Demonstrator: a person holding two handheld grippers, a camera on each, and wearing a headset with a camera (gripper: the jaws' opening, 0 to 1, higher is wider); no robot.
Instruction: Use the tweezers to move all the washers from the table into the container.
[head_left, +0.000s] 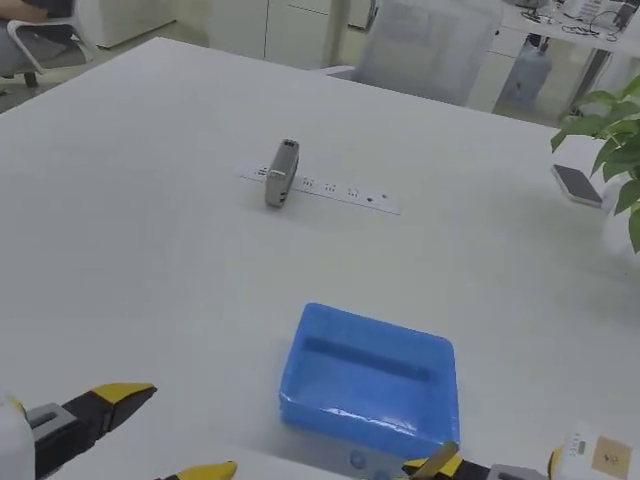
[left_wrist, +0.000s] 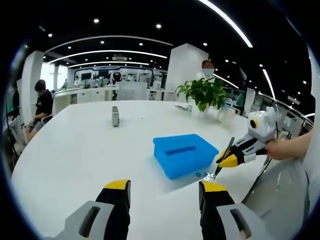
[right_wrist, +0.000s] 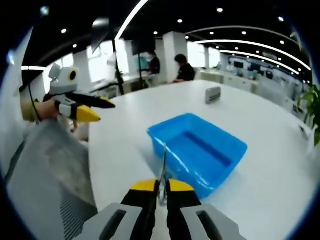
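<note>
The blue container (head_left: 370, 385) sits on the white table (head_left: 150, 240), close to the near edge; its inside looks bare. Small washers (head_left: 357, 460) lie on the table just in front of its near wall, and they are faint specks in the left gripper view (left_wrist: 202, 175). My right gripper (right_wrist: 159, 187) is shut on thin metal tweezers (right_wrist: 163, 162), whose tips point at the table beside the container (right_wrist: 197, 150). This gripper (head_left: 440, 463) sits at the bottom right in the head view. My left gripper (left_wrist: 165, 187) stands open and holds nothing, left of the container (head_left: 165, 432).
A grey device (head_left: 283, 172) stands on a flat power strip (head_left: 330, 188) in the middle of the table. A phone (head_left: 577, 184) and a green plant (head_left: 612, 130) are at the far right. A chair (head_left: 420, 45) stands behind the table.
</note>
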